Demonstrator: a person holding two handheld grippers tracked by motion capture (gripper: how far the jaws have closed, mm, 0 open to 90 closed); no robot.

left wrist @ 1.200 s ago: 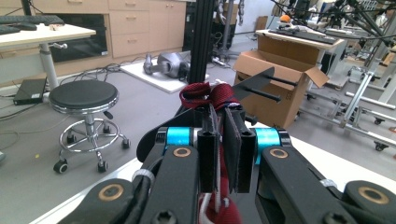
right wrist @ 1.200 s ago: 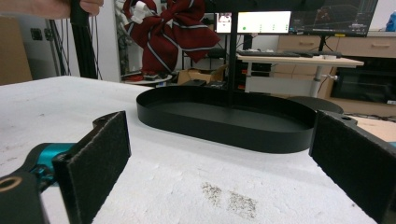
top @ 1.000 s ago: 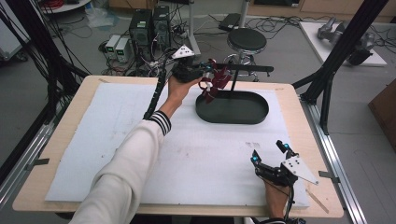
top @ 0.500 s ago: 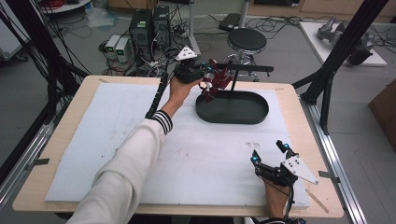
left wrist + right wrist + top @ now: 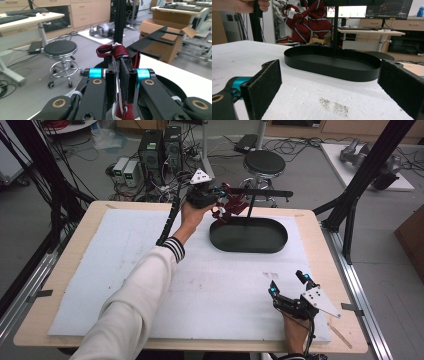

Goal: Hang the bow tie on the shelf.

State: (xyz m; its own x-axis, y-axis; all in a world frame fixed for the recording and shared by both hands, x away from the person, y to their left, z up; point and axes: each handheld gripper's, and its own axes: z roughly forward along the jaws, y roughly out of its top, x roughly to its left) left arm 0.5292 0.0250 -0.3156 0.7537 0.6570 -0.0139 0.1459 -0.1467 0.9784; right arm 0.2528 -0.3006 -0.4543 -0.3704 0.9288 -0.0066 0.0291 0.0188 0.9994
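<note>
A dark red striped bow tie (image 5: 231, 208) hangs over the far left end of a black oval tray (image 5: 248, 249), just below the horizontal bar of a black rack (image 5: 262, 194). My left gripper (image 5: 217, 204) is shut on the bow tie's strap (image 5: 113, 51), its pads pressed together on the fabric. From the right gripper view the bow tie (image 5: 308, 18) dangles beside the rack's post (image 5: 335, 30), above the tray (image 5: 332, 67). My right gripper (image 5: 287, 283) rests low at the table's front right, open, with nothing between its jaws (image 5: 329, 85).
A white foam sheet (image 5: 125, 260) covers the wooden table. Black frame posts (image 5: 350, 205) stand at the right edge. A stool (image 5: 264, 162), computers and cables lie on the floor beyond the far edge.
</note>
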